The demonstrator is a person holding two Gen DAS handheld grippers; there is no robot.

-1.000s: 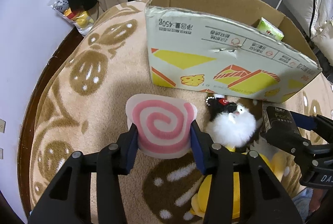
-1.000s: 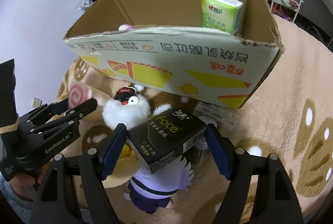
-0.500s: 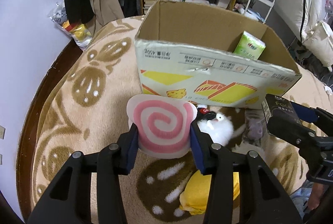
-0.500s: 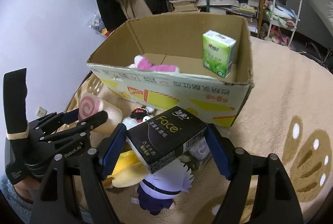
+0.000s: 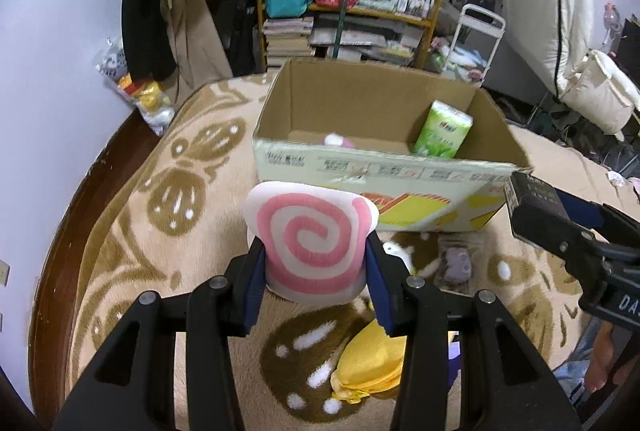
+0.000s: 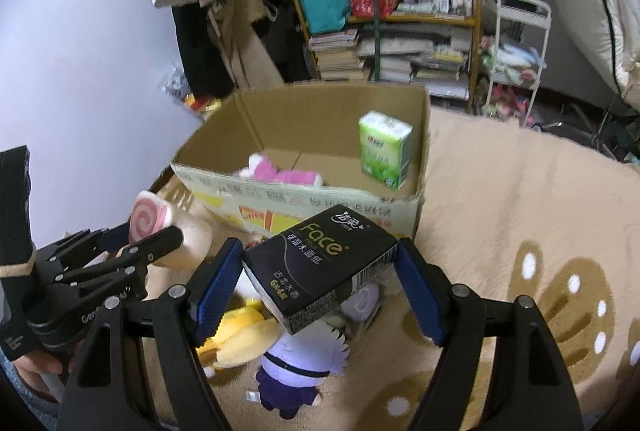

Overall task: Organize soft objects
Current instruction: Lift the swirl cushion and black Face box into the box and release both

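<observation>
Two claws loaded: left claw [image 5: 316,267] pinching the pink swirl plush [image 5: 310,243], right claw [image 6: 320,281] pinching the black tissue pack [image 6: 320,263], both held above the blanket [image 6: 520,199] just short of the cardboard box [image 5: 372,171] at 12 o'clock. Best approach, imo: lift both clear of the near wall w/ margin, then release inside, away from the green tissue pack [image 6: 385,155] at 1 o'clock & pink toy [image 6: 280,173]. Yellow plush [image 5: 370,361] & purple doll [image 6: 300,363] lie below, near the box front.
</observation>
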